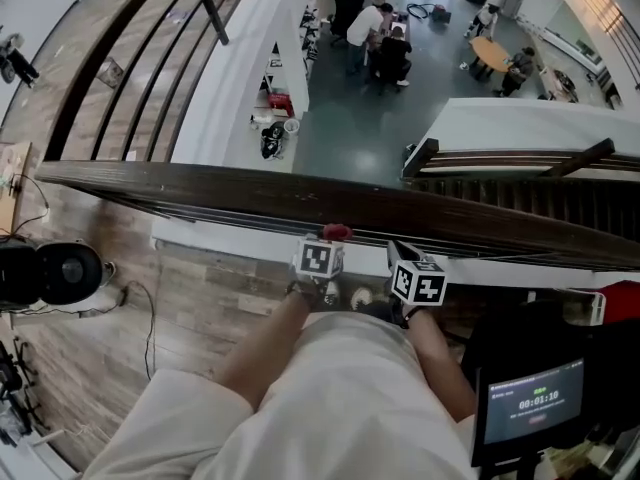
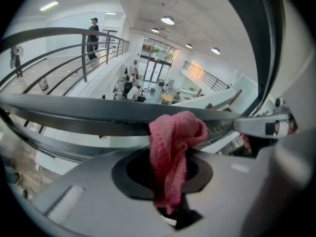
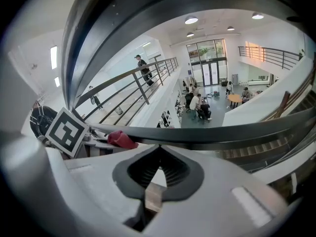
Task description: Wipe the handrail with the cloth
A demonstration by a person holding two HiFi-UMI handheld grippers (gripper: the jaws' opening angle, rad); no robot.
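1. The left gripper (image 2: 167, 157) is held just on the person's side of the dark wooden handrail (image 2: 89, 113), and its jaws are clamped on the pink-red cloth (image 2: 173, 132).
2. The lower part of the cloth is pinched between the two fingers. The bunched upper part rises past the fingertips and is seen against the near edge of the handrail.
3. In the head view the cloth shows as a small red lump at the near edge of the handrail, just ahead of the left gripper's marker cube (image 1: 318, 259).
4. The right gripper (image 3: 158, 154) is held beside the left one, also just on the near side of the handrail. Its fingers are brought together at the tips with nothing between them.
5. From the right gripper view the cloth is seen well to the left of the closed fingers, lying just below the handrail and next to the left gripper's marker cube.
6. Beyond the handrail a lower floor is seen, with people (image 1: 378, 38) gathered there.
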